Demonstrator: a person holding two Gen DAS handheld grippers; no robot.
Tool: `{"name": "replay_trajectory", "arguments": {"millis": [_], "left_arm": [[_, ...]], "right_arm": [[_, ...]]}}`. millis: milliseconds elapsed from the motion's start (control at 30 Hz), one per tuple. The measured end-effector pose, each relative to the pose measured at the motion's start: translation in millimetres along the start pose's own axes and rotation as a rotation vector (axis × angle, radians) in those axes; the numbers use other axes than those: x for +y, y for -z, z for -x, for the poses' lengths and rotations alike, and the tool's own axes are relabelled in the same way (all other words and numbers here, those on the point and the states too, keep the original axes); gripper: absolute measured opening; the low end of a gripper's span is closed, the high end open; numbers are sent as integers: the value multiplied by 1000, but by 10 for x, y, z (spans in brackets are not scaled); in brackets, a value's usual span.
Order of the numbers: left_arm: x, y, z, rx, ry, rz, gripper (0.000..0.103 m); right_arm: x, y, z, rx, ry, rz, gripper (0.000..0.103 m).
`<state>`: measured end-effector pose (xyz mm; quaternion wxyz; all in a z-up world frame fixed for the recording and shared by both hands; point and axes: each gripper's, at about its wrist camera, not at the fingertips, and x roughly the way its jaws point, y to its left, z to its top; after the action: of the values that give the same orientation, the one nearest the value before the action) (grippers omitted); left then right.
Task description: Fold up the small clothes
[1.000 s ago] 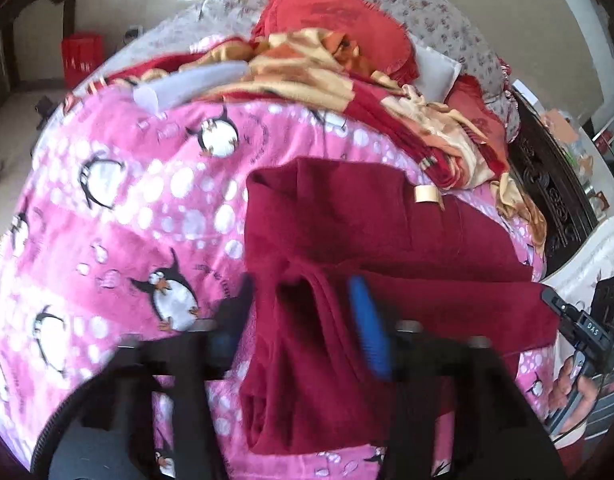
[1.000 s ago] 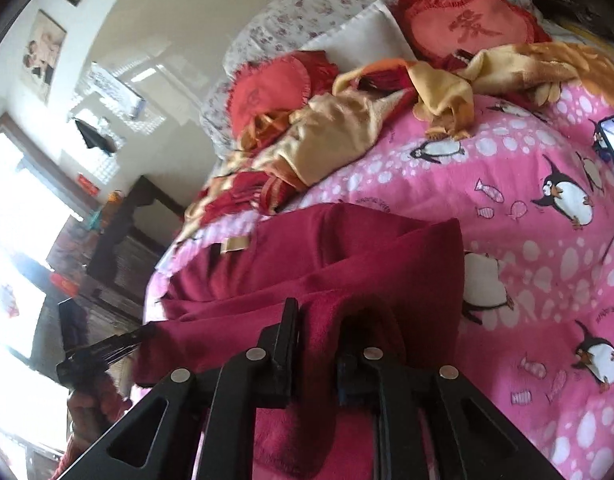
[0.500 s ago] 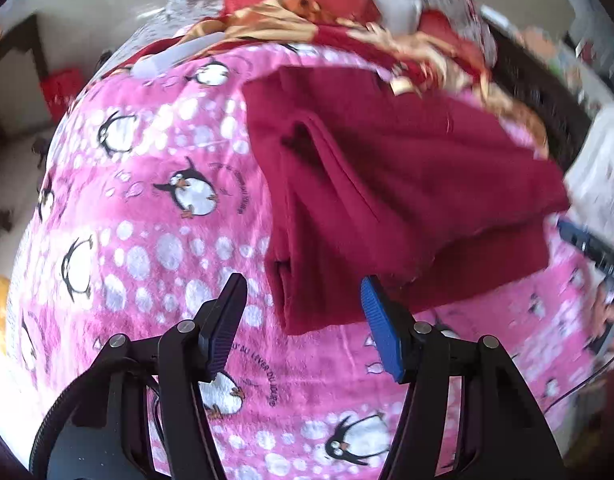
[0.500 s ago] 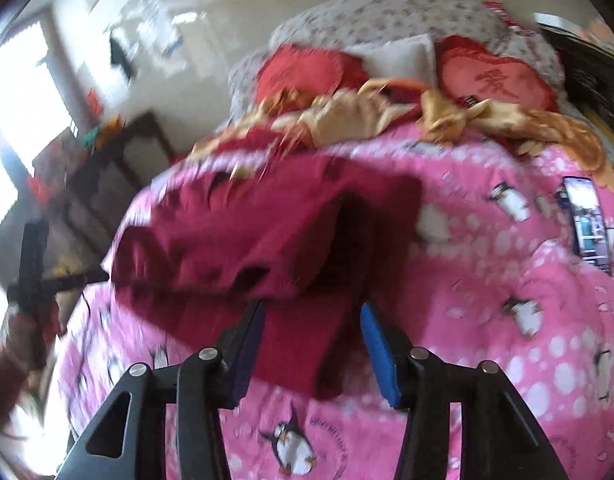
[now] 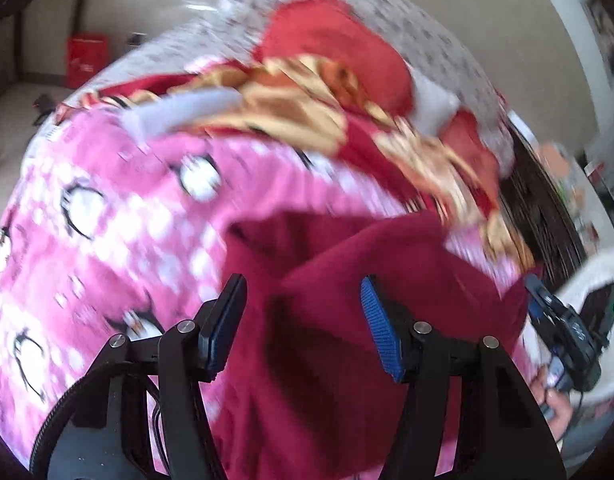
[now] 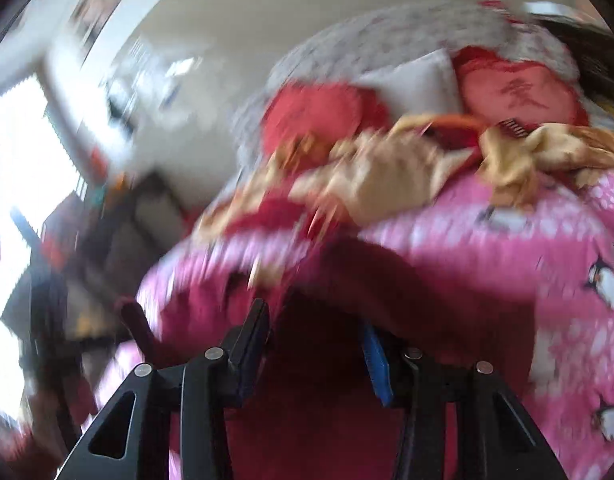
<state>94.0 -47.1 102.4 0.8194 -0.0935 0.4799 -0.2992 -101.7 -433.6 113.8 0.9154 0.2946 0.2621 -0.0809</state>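
A dark red garment [image 5: 407,264] lies folded and rumpled on a pink penguin blanket [image 5: 119,216]. My left gripper [image 5: 303,316] hangs just over the garment's near left part. Its blue pads [image 5: 381,336] stand well apart and press on nothing. In the right wrist view the same garment [image 6: 327,408] fills the space under my right gripper [image 6: 313,346]. That gripper is open, its pads apart over the cloth. Both views are blurred by motion. The right gripper and the hand holding it [image 5: 563,344] show at the left wrist view's right edge.
Red cushions [image 6: 519,92], a white pillow [image 6: 415,76] and a crumpled gold-and-red cloth [image 5: 291,112] are heaped at the head of the bed. Dark wooden furniture [image 5: 547,216] stands beside the bed. A red box [image 5: 87,60] sits on the floor to the left.
A second ago my right gripper was shut on a fold of the garment and has since let go. Both grippers pulled back from the garment, then moved in close over it again.
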Motion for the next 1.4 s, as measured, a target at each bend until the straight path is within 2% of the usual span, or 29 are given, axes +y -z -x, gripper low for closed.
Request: {"name": "replay_trajectory", "arguments": {"millis": [100,167,233,333,433,500,567,633,667,767,900,967,1067,1133,1200,1267,1367,1400], "left_arm": [[45,-61,85,-9,-1,3,59],[22,-14,148,-16,-10,-36,59],[-12,60,160,-20,-27,-77,60],[-91,155,17,-1,-55,-121,60],[-120,254,-236,28,-98,-115,60],[-88,277,-414,48,-153,-96,60],[-37,271,-577,70,-198,-69,61],[-32,254,-677,82,-236,-71,68],[-45,253,-675,77,-246,-77,68],[-40,275,-609,86,-241,-87,68],[-6,369,-384,75,-248,-110,68],[17,473,-256,74,-238,-125,68],[57,648,-99,71,-226,-129,68],[74,741,-50,71,-220,-122,68],[121,862,-36,84,-235,-118,68],[150,955,-60,101,-257,-129,68],[168,1049,-87,98,-265,-149,68],[161,1056,-89,96,-267,-153,68]], "right_arm": [[-88,-158,54,-29,-18,-85,49],[-108,-155,218,-51,-31,-73,53],[-102,-100,318,-61,15,-30,54],[-115,15,308,-9,92,49,54],[-62,98,131,58,132,134,52],[-27,138,31,76,148,176,48],[-13,130,-115,84,244,218,45],[-130,75,-312,102,435,236,42],[-205,62,-362,113,474,224,41],[-411,18,-287,112,420,98,41],[-308,16,42,53,406,102,41],[-156,33,180,41,346,120,41],[190,71,194,69,203,184,41],[521,117,50,117,97,260,41],[823,200,-151,149,61,348,41],[1028,305,-418,181,81,414,41],[1087,421,-855,248,86,407,41],[1065,467,-1016,283,124,410,41]]}}
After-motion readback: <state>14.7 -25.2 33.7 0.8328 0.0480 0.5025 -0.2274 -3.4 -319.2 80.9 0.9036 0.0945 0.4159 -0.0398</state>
